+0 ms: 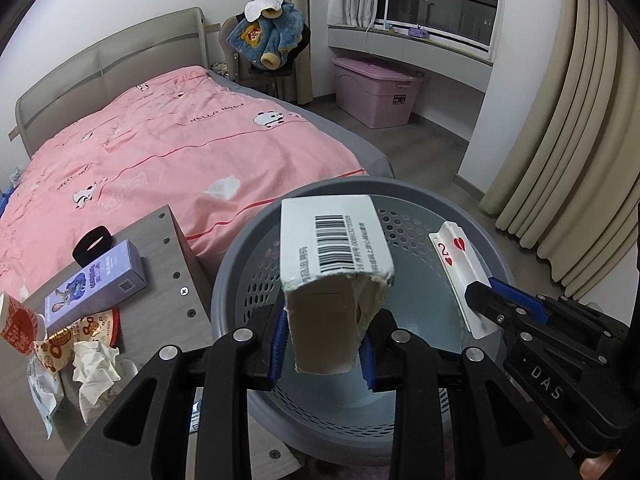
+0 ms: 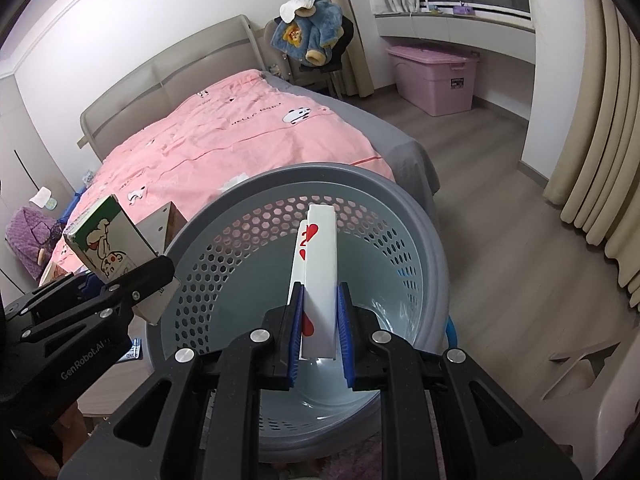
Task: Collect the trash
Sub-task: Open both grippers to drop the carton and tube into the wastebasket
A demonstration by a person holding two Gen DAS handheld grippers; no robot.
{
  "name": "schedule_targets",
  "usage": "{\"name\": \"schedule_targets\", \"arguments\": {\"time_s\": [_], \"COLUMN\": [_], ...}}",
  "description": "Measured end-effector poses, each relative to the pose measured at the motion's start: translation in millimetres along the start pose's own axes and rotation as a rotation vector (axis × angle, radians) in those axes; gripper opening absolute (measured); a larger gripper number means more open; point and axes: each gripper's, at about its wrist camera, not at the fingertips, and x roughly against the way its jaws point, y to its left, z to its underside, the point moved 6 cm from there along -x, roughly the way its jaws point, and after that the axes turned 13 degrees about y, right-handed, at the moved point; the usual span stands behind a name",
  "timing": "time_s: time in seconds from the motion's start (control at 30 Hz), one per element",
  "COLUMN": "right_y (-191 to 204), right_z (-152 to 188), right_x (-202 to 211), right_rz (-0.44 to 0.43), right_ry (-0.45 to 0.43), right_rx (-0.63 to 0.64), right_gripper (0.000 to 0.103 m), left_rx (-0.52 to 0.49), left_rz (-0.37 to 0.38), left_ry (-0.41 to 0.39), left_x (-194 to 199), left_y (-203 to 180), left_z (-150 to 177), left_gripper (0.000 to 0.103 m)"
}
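Observation:
A grey perforated waste basket point(image 1: 404, 428) point(image 2: 256, 184) stands below both grippers. My left gripper point(image 1: 324, 356) is shut on a torn white carton with a barcode point(image 1: 332, 240), held over the basket's mouth; the right wrist view shows the same carton point(image 2: 106, 240) from its printed green side, at the basket's left rim. My right gripper point(image 2: 318, 336) is shut on a white playing-card box marked with a red 2 of hearts point(image 2: 318, 264), also above the basket opening. The left wrist view shows that box point(image 1: 456, 268) at the right with the right gripper point(image 1: 486, 306) on it.
A small wooden table point(image 1: 180, 264) left of the basket carries a purple box point(image 1: 96, 288), crumpled tissue point(image 1: 96, 368) and snack wrappers point(image 1: 56, 344). Behind lies a bed with a pink quilt point(image 1: 160, 148). A pink storage bin point(image 1: 376, 92) and curtains point(image 1: 560, 140) stand to the right.

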Motion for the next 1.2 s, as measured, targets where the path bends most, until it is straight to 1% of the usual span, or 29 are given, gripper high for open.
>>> {"name": "schedule_targets", "arguments": {"time_s": [0.07, 0.1, 0.13, 0.23, 0.3, 0.37, 0.4, 0.5, 0.63, 0.73, 0.8, 0.83, 1.0, 1.2], "right_y": [-0.3, -0.2, -0.1, 0.1, -0.3, -0.9, -0.6, 0.1, 0.3, 0.3, 0.3, 0.9, 1.4, 3.2], "right_z": [-0.3, -0.3, -0.2, -0.1, 0.1, 0.0, -0.3, -0.4, -0.4, -0.7, -0.6, -0.6, 0.3, 1.4], "right_x": [-0.4, -0.5, -0.5, 0.4, 1.2, 3.6, 4.3, 5.0, 5.1, 5.8, 6.3, 5.8, 6.3, 8.2], "right_rz": [-0.003, -0.004, -0.006, -0.013, -0.013, -0.016, -0.014, -0.015, -0.017, -0.016, -0.018, -0.017, -0.014, -0.013], "right_ry": [0.0, 0.0, 0.0, 0.0, -0.003, -0.013, -0.017, -0.018, -0.015, -0.016, -0.019, -0.02, -0.02, -0.022], "right_rx": [-0.003, -0.003, -0.002, -0.001, -0.002, -0.005, -0.006, -0.004, -0.005, -0.005, -0.008, -0.008, -0.007, -0.005], "right_gripper": [0.018, 0.019, 0.019, 0.02, 0.023, 0.036, 0.037, 0.037, 0.037, 0.037, 0.04, 0.041, 0.041, 0.044], "left_rx": [0.0, 0.003, 0.006, 0.024, 0.032, 0.035, 0.035, 0.037, 0.046, 0.056, 0.063, 0.067, 0.081, 0.087], "left_rz": [-0.001, -0.003, -0.002, -0.001, -0.006, -0.014, -0.017, -0.021, -0.023, -0.022, -0.024, -0.023, -0.026, -0.029], "left_ry": [0.003, 0.004, 0.005, -0.004, -0.01, -0.017, -0.021, -0.023, -0.023, -0.023, -0.024, -0.025, -0.029, -0.038], "left_x": [0.6, 0.9, 1.1, 3.5, 6.0, 8.1, 9.4, 10.9, 12.1, 13.5, 14.5, 15.1, 18.4, 22.5], "left_y": [0.1, 1.3, 2.0, 6.2, 9.5, 11.0, 11.5, 12.5, 14.0, 16.5, 18.2, 19.2, 23.3, 27.8], "left_z": [0.0, -0.1, -0.2, -1.2, -1.4, -0.6, -0.1, 1.9, 4.5, 6.5, 7.6, 8.2, 10.4, 12.8], "left_gripper": [0.029, 0.03, 0.035, 0.043, 0.048, 0.053, 0.055, 0.056, 0.061, 0.062, 0.064, 0.064, 0.065, 0.065]}}
